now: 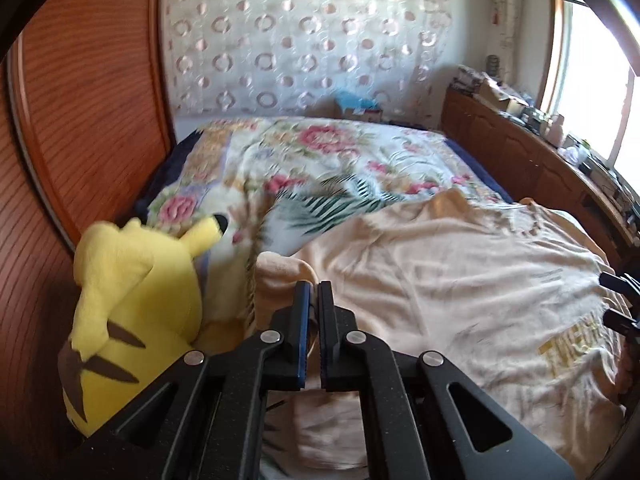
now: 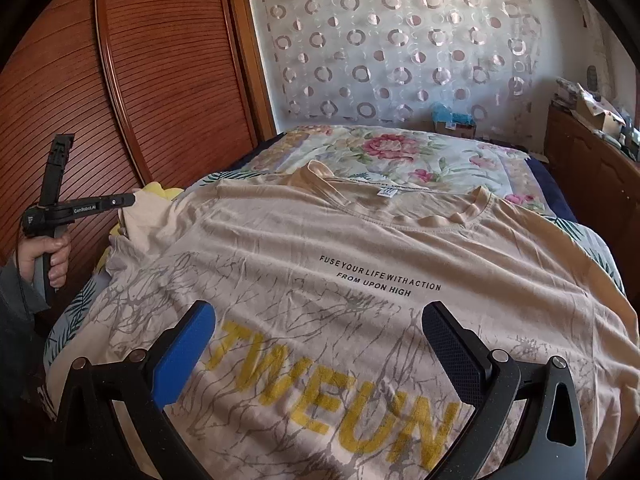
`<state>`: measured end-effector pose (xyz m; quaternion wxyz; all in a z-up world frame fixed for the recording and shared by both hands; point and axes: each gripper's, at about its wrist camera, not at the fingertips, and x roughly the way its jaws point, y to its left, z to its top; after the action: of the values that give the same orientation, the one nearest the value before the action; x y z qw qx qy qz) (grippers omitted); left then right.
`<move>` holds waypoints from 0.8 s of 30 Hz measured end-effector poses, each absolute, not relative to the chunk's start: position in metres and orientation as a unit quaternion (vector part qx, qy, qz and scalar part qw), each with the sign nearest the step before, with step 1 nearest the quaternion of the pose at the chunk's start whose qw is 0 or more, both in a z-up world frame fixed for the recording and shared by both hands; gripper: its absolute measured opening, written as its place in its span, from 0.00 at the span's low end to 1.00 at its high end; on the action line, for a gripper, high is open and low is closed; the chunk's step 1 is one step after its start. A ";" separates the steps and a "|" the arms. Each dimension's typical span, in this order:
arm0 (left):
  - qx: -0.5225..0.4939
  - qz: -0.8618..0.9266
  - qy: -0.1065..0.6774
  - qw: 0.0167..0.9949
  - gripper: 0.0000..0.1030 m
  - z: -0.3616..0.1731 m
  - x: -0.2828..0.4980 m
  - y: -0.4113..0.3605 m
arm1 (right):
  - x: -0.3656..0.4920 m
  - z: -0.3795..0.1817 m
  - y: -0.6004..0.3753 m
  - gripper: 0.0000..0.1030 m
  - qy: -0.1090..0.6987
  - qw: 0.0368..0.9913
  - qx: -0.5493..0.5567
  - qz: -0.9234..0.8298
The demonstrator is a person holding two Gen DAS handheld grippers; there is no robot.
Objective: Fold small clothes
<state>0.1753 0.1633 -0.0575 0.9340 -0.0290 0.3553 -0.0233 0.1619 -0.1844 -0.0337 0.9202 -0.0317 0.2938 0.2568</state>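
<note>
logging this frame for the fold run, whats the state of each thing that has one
left gripper: shut on the t-shirt's sleeve
right gripper: open, over the shirt's printed chest, holding nothing
beige t-shirt: spread print-up on the bed, unfolded, one sleeve pinched
yellow plush toy: lying at the bed's edge beside the wardrobe
wardrobe door: closed

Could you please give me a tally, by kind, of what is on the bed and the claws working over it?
T-shirt: 1
Yellow plush toy: 1
Floral bedspread: 1
Claws: 2, left claw and right claw
Total: 5
</note>
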 end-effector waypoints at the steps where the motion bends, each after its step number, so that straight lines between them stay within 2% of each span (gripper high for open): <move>1: -0.022 -0.036 0.350 0.936 0.04 -0.050 0.177 0.153 | 0.162 -0.034 -0.185 1.00 0.293 0.921 -0.030 0.255; 11: 0.032 -0.161 0.324 0.932 0.05 0.005 0.182 0.041 | 0.148 -0.043 -0.199 1.00 0.286 0.933 -0.001 0.220; 13: 0.035 -0.169 0.324 0.930 0.14 0.009 0.181 0.031 | 0.149 -0.043 -0.199 1.00 0.289 0.933 0.001 0.215; 14: 0.037 -0.168 0.322 0.931 0.29 0.010 0.180 0.030 | 0.151 -0.044 -0.198 1.00 0.291 0.933 0.001 0.214; 15: 0.037 -0.164 0.317 0.933 0.40 0.010 0.178 0.031 | 0.150 -0.046 -0.197 1.00 0.292 0.932 -0.001 0.213; 24: 0.015 -0.120 0.342 0.932 0.68 -0.021 0.164 0.065 | 0.153 -0.044 -0.184 1.00 0.297 0.930 -0.014 0.216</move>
<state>0.1637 0.0655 -0.0209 0.9318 0.0150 0.3421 -0.1204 0.1527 -0.1843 -0.0439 0.9301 -0.0138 0.2971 0.2158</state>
